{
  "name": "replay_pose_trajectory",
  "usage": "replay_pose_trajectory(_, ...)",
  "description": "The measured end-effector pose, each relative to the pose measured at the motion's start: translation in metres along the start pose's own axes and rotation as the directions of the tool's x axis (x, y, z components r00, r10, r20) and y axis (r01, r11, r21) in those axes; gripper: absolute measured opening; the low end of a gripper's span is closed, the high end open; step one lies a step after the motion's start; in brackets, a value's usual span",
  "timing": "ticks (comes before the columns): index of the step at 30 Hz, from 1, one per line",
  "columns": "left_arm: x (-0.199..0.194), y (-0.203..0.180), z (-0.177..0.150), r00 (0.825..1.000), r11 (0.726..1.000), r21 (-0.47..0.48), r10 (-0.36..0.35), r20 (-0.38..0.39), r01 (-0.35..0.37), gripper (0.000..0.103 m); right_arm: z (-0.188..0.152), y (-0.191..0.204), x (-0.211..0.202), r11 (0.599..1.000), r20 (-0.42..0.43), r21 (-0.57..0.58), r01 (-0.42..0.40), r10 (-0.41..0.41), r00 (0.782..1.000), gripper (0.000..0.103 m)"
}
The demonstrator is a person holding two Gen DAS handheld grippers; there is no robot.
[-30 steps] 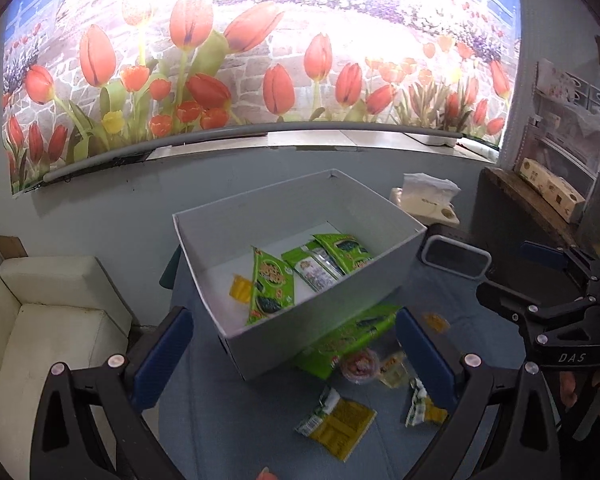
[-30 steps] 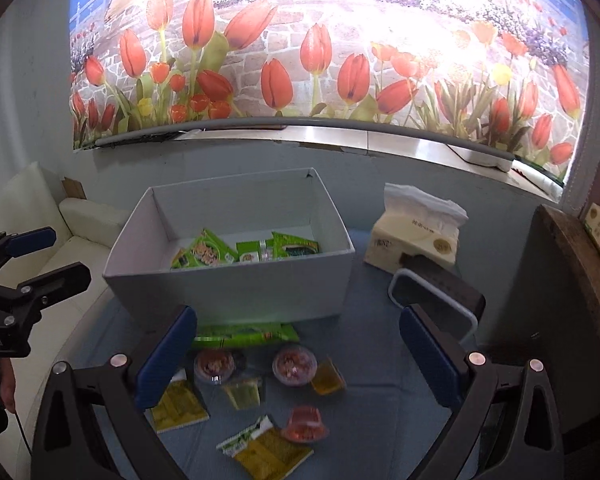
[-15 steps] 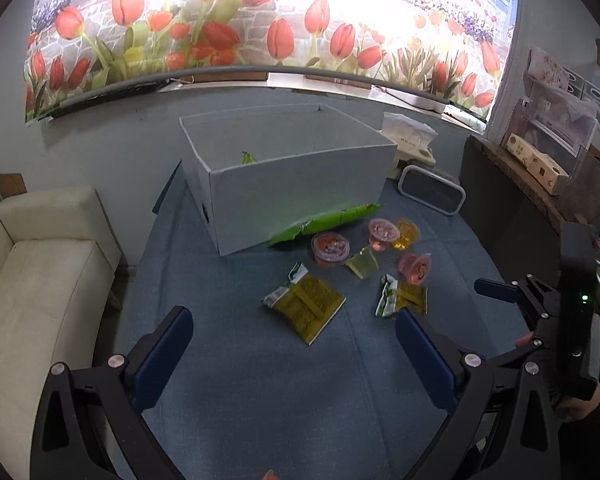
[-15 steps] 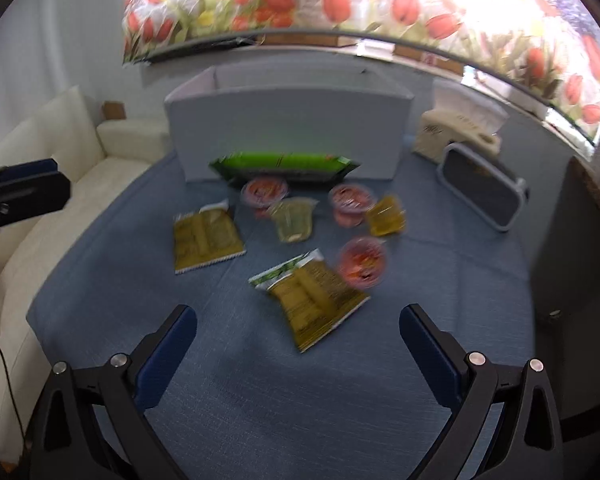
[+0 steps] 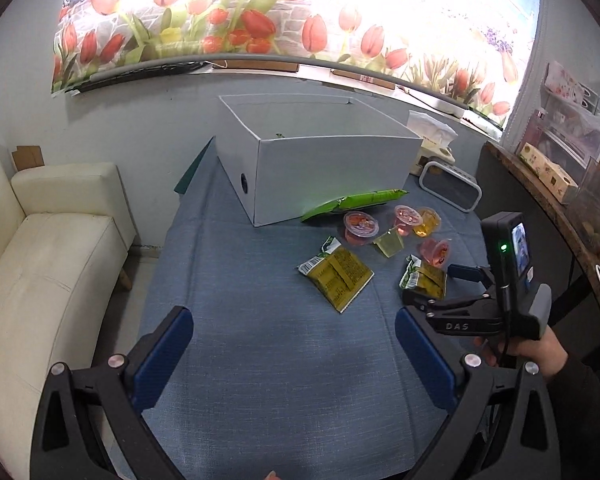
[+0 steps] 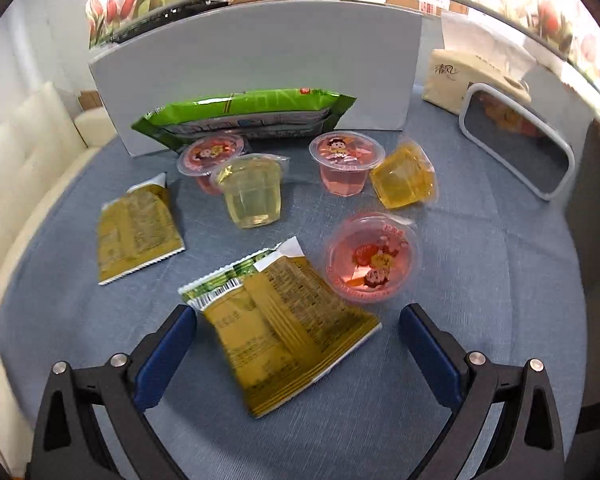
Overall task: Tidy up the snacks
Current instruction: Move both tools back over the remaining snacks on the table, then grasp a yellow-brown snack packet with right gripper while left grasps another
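Observation:
A white box (image 5: 324, 160) stands at the back of the blue-clothed table, also in the right wrist view (image 6: 256, 60). A green bag (image 6: 244, 116) leans against its front wall. Several jelly cups, pink (image 6: 370, 258) and yellow (image 6: 252, 190), and two olive-yellow snack packets lie in front. My right gripper (image 6: 296, 344) is open, its jaws wide to either side of the near packet (image 6: 288, 328), low over it. My left gripper (image 5: 292, 356) is open and empty above bare cloth, short of the far packet (image 5: 336, 274). The right gripper also shows in the left wrist view (image 5: 432, 288).
A tissue pack (image 6: 460, 80) and a white-framed dark mirror-like object (image 6: 516, 144) lie right of the box. A cream sofa (image 5: 40, 264) stands left of the table. A wooden shelf with boxes (image 5: 548, 168) runs along the right.
Both grippers have pulled back from above the box and dropped toward the table. The right one has closed in on the near packet, which now lies between its open jaws.

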State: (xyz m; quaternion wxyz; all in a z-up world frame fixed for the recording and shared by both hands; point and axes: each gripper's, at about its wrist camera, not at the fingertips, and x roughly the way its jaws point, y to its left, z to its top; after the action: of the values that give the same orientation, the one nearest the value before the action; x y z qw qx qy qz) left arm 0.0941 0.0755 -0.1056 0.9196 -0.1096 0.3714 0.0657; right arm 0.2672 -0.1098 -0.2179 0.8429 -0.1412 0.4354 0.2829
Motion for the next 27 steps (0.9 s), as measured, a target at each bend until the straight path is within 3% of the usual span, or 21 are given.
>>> replay_pose_trajectory(6,0.003,-0.003,-0.001,1.000,1.000,0.012,0.006,-0.003,-0.006,0.103,0.001,0.011,0.000,1.000,0.029,-0.023,0.003,-0.002,1.000,0.099)
replay_pose_trajectory(10,0.009,-0.012,-0.003,1.000,0.999,0.040,-0.004,-0.017,0.004,0.103,0.001,0.016,-0.005,1.000,0.043,-0.030,-0.002,0.004,0.999,0.071)
replay_pose_trajectory(17,0.024,-0.024,0.000,0.999,0.996,0.085,-0.033,-0.028,0.036,0.103,-0.001,0.007,-0.015,0.998,0.037,0.014,-0.054,0.053,0.998,0.067)
replay_pose_trajectory(27,0.083,-0.040,0.016,0.998,0.992,0.122,-0.025,-0.051,0.031,0.103,-0.026,-0.002,-0.096,1.000,0.131,0.019,-0.025,0.022,0.991,0.067)
